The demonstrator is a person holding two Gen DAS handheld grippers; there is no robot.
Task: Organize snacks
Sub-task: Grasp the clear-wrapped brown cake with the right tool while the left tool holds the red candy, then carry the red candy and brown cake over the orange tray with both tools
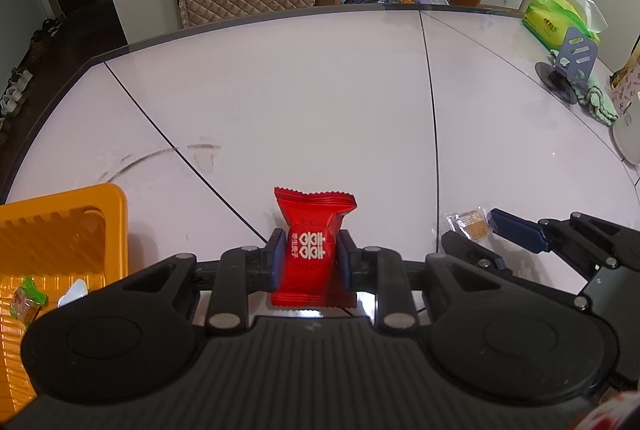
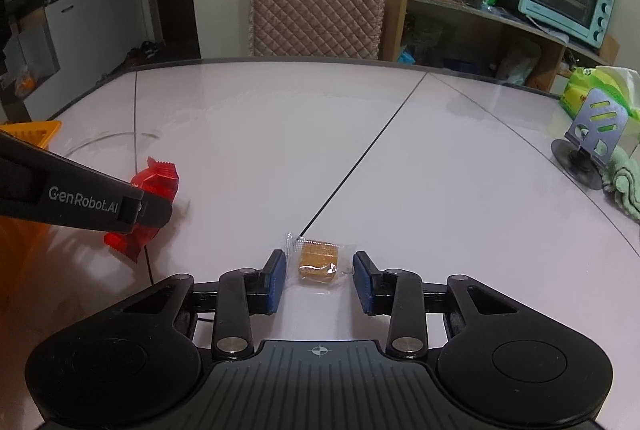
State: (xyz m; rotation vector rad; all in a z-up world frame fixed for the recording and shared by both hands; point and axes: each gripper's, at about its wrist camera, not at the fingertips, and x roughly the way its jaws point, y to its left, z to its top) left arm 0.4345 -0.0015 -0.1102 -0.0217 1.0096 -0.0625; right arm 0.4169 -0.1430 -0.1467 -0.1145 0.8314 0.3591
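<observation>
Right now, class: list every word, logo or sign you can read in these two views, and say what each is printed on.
"GenRobot.AI": white letters on the left claw's arm.
"囍" (double happiness): white sign on the red packet.
Small white characters beside that sign: too small to read.
Print on the green tissue pack: blurred.
Brown cake wrapper: no text visible.

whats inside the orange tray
In the orange tray: a green-wrapped candy and a white wrapper. The left gripper body covers the rest of the tray.
</observation>
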